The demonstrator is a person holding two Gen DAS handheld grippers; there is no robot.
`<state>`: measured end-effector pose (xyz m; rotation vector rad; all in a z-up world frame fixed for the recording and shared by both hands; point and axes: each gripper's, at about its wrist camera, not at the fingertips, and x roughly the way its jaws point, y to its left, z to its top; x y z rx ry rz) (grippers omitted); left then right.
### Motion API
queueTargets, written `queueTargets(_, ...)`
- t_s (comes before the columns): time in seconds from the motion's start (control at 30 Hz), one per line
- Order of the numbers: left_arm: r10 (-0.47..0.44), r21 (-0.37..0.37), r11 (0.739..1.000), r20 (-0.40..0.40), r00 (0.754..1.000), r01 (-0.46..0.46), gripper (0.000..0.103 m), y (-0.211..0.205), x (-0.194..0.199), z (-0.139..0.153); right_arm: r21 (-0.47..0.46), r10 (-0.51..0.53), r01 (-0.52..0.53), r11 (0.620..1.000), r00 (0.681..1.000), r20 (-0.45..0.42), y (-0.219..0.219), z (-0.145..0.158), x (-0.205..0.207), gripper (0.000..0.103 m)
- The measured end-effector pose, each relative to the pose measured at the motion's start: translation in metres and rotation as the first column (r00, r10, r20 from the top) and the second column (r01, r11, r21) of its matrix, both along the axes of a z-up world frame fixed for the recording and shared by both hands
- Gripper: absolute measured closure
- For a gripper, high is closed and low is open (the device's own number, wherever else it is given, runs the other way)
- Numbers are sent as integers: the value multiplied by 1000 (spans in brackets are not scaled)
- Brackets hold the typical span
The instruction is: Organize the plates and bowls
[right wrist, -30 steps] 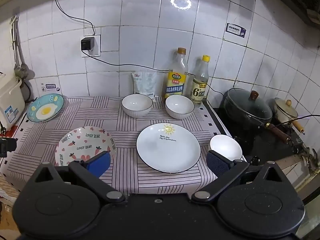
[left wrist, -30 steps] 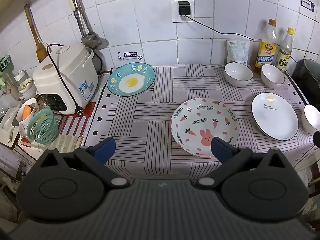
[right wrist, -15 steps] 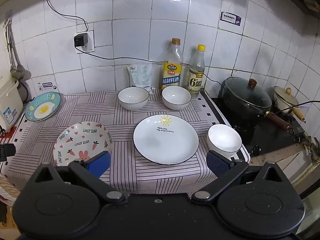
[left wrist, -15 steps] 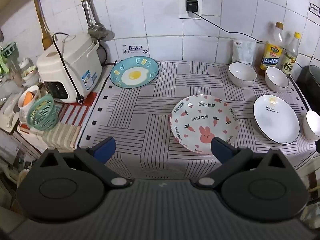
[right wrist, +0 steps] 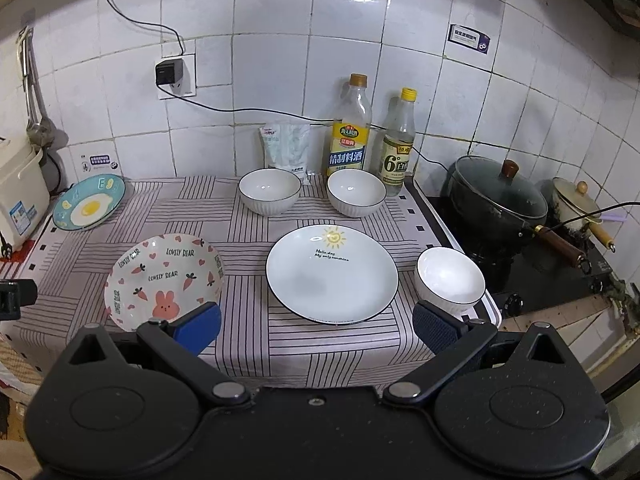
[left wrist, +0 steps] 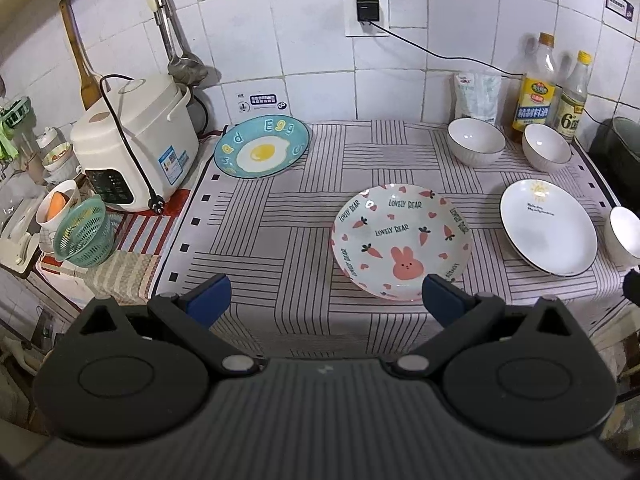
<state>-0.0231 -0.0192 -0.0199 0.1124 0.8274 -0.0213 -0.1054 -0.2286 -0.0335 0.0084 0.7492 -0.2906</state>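
Observation:
On the striped cloth lie a blue egg plate [left wrist: 262,146] [right wrist: 89,201] at the back left, a pink rabbit plate [left wrist: 400,241] [right wrist: 164,280] in the middle and a white sun plate [left wrist: 548,227] [right wrist: 332,274] to its right. Two white bowls [left wrist: 476,141] [left wrist: 546,147] [right wrist: 269,191] [right wrist: 356,192] stand at the back. A third white bowl [left wrist: 624,234] [right wrist: 450,281] sits at the right edge. My left gripper [left wrist: 325,294] is open, in front of the rabbit plate. My right gripper [right wrist: 316,322] is open, in front of the sun plate. Both hold nothing.
A white rice cooker [left wrist: 134,142] and a green basket [left wrist: 84,236] stand left of the cloth. Two bottles [right wrist: 349,130] [right wrist: 398,142] and a white pouch [right wrist: 286,146] line the tiled wall. A dark lidded pan [right wrist: 500,198] sits on the stove at the right.
Both grippers have drawn back and risen a little from the counter, so the dishes look smaller and further off. Nothing on the cloth has moved.

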Motion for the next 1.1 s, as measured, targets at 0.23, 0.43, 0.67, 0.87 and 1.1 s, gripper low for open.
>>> queueTargets(0.23,0,-10,1000,-17,1000,-1,0,-2,-12,-7,12,17,-17,1000,1000,-5,3,-10,1,0)
queueTargets(0.43,-11,5,1000,3,1000,11,0,-6,-19,-7,30,26,-27,999,1000,17,7,-14,-2,0)
queueTargets(0.67,-7,10,1000,-3,1000,7,0,-7,-16,-7,18,18,-19,1000,1000,12,5,-16,-3,0)
queueTargets(0.87,-17,10,1000,-21,1000,17,0,-6,-12,-13,35,-4,3,999,1000,28,-3,-12,-7,0)
queueTargets(1.1,17,6,1000,-15,1000,-17,0,-1,-7,-16,29,7,-9,1000,999,39,1,-9,-9,0)
